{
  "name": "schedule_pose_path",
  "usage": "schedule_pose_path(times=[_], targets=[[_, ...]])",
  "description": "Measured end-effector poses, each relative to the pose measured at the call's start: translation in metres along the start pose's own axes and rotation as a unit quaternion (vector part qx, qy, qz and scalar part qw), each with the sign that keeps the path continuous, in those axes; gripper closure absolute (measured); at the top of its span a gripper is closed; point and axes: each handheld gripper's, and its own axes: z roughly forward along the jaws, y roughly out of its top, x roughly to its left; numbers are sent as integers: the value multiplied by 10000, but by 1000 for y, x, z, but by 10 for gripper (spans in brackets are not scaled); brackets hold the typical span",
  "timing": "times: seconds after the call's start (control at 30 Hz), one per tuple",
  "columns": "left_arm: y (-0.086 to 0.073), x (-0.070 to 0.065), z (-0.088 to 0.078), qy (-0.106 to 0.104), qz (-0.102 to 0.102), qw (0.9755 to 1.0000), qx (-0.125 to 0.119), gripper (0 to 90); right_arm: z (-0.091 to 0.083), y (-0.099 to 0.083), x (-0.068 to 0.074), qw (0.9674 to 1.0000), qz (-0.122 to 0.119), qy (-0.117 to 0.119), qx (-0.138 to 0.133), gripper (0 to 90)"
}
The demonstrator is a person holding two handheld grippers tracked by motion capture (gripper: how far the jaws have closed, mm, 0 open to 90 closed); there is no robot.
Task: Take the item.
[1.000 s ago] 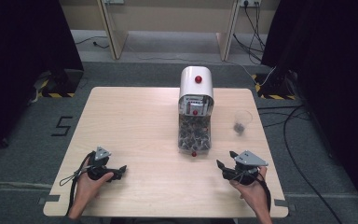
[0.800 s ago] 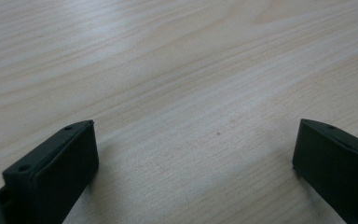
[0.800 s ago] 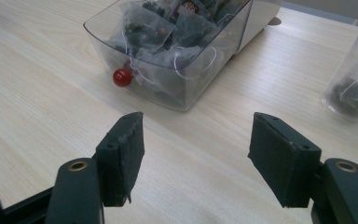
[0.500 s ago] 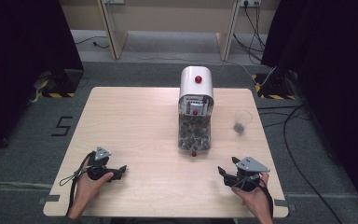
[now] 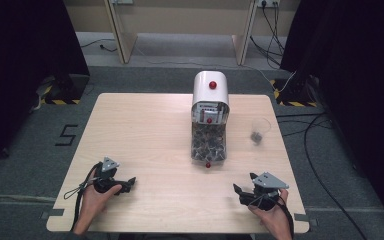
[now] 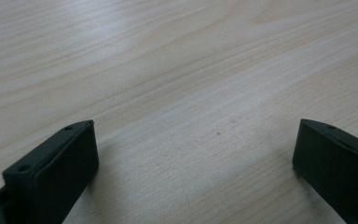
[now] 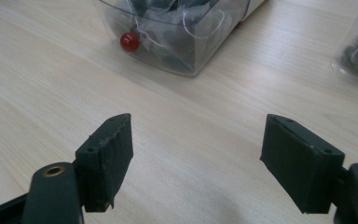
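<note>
Jaws just opening, empty, facing clear drawer (image 7: 186, 42) with red knob (image 7: 129, 41).

Dark contents of the clear cup (image 5: 258, 131) are too small to identify.

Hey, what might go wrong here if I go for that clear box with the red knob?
The right tool stands open on the bare table, its jaws having just been opening. The clear box sits against the white dispenser, so pulling might drag both. The light plastic cup nearby could tip.
</note>
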Motion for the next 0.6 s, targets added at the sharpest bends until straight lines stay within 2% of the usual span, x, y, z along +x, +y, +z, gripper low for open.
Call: schedule_pose_path(times=[0.6], targets=[[0,0,0,0,0,10000,-2,0,-5,-18,3,9998,135,-46,169,247]])
